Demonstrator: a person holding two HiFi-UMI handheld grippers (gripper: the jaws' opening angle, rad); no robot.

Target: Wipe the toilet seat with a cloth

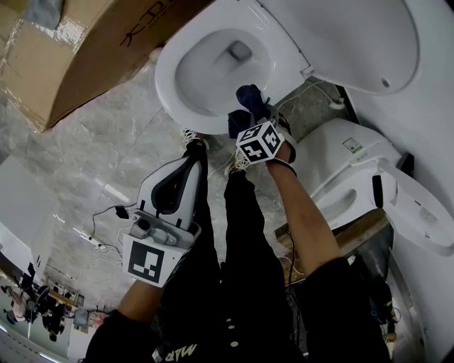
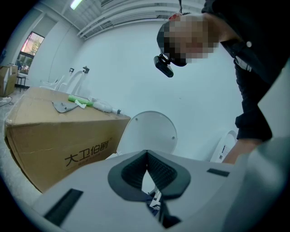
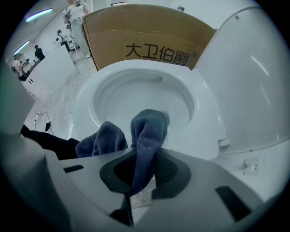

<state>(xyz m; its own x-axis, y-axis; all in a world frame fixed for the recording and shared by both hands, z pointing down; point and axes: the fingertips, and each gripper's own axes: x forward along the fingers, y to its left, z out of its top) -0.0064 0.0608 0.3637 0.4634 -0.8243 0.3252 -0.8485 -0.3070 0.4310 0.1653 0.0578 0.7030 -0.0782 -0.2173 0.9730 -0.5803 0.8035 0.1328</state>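
Toilet (image 1: pixel 170 78): hand-held gripper (image 3: pixel 138 181) tight on cloth (image 3: pixel 147 131)

cool, even indoor light fills all three views. in the left gripper view a ceiling strip light (image 2: pixel 76 4) glows at the top and a window (image 2: pixel 32 43) blows out pinkish. both gripper views bend lines and fall to black at the corners; the left gripper (image 2: pixel 147 156) and right gripper (image 3: pixel 144 158) sit soft near the lens. pale glare streaks the toilet lid (image 3: pixel 253 68); the cloth (image 3: pixel 147 131) stays dark. in the head view the black clothing (image 1: pixel 241 283) is underexposed.
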